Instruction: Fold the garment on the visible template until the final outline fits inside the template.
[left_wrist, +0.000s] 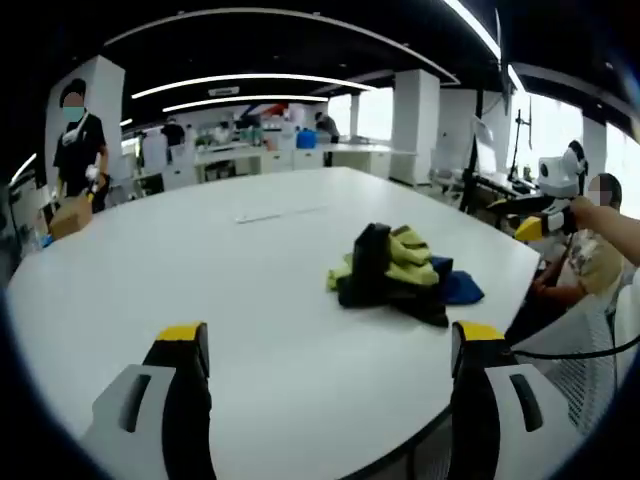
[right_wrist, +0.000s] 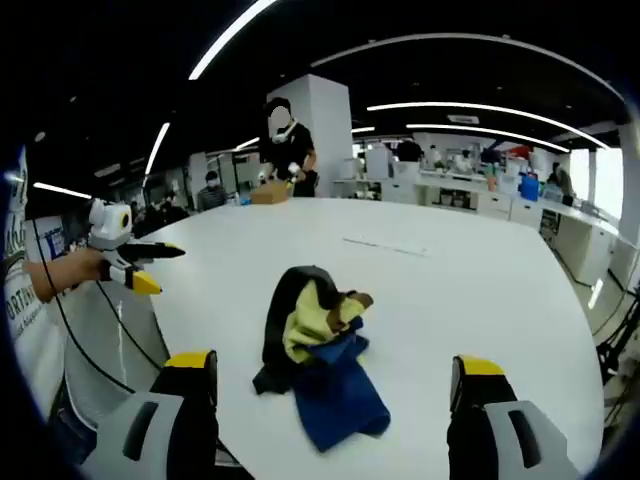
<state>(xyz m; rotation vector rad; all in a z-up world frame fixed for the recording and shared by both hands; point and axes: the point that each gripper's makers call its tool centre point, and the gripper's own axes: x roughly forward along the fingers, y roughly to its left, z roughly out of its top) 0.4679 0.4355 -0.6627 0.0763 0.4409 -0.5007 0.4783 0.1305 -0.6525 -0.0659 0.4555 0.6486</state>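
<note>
A crumpled garment (left_wrist: 395, 275) of black, yellow-green and blue cloth lies in a heap on the white table (left_wrist: 230, 290), toward its right edge. My left gripper (left_wrist: 330, 340) is open, held above the near table edge well short of the heap. In the right gripper view the garment (right_wrist: 320, 350) lies just ahead of my right gripper (right_wrist: 335, 365), which is open with nothing in it. A faint thin line (left_wrist: 280, 213) marks the table beyond the cloth. The right gripper (left_wrist: 542, 225) shows off the table's right side, and the left gripper (right_wrist: 148, 266) off its left side.
The person's body sits beside the table edge (left_wrist: 585, 260). A standing person (right_wrist: 285, 140) handles a cardboard box (right_wrist: 268, 192) at the far table end. Desks, pillars and several people fill the office behind. A cable (right_wrist: 100, 340) hangs from the left gripper.
</note>
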